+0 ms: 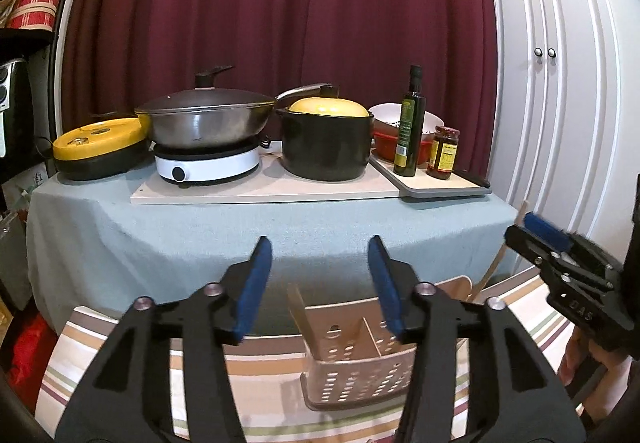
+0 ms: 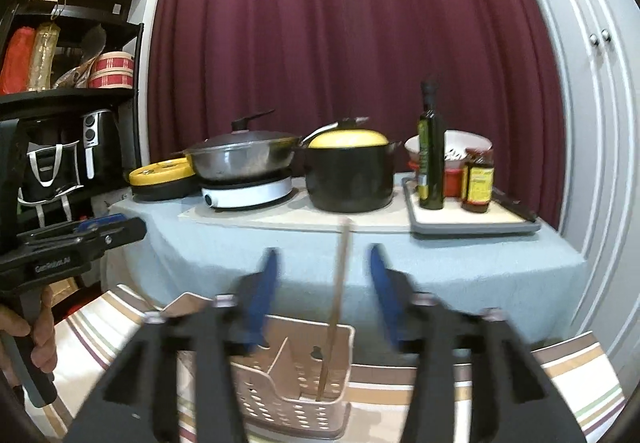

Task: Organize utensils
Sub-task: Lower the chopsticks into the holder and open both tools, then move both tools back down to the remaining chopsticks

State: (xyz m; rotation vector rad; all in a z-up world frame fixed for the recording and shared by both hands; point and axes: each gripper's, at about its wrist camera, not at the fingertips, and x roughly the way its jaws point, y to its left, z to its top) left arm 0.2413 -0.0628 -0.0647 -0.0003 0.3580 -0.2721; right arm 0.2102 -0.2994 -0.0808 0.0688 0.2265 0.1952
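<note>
A beige perforated utensil caddy (image 1: pixel 356 363) with divided compartments stands on a striped cloth, low between the fingers of my left gripper (image 1: pixel 320 243), which is open and empty. In the right wrist view the same caddy (image 2: pixel 296 395) holds a thin wooden stick (image 2: pixel 339 291) standing in its right compartment. The stick rises between the spread fingers of my right gripper (image 2: pixel 323 251), which is open and not touching it. From the left wrist view the right gripper (image 1: pixel 560 255) sits at the right edge beside the leaning stick (image 1: pixel 498 255). A hand holds the left gripper (image 2: pixel 80 239).
Behind the caddy is a table under a grey cloth (image 1: pixel 200 227) carrying a lidded wok (image 1: pixel 204 119) on a white cooker, a black pot (image 1: pixel 326 147) with a yellow lid, an oil bottle (image 1: pixel 410 127) and a jar (image 1: pixel 444 151). Shelves stand left, white cupboard doors (image 1: pixel 560 63) right.
</note>
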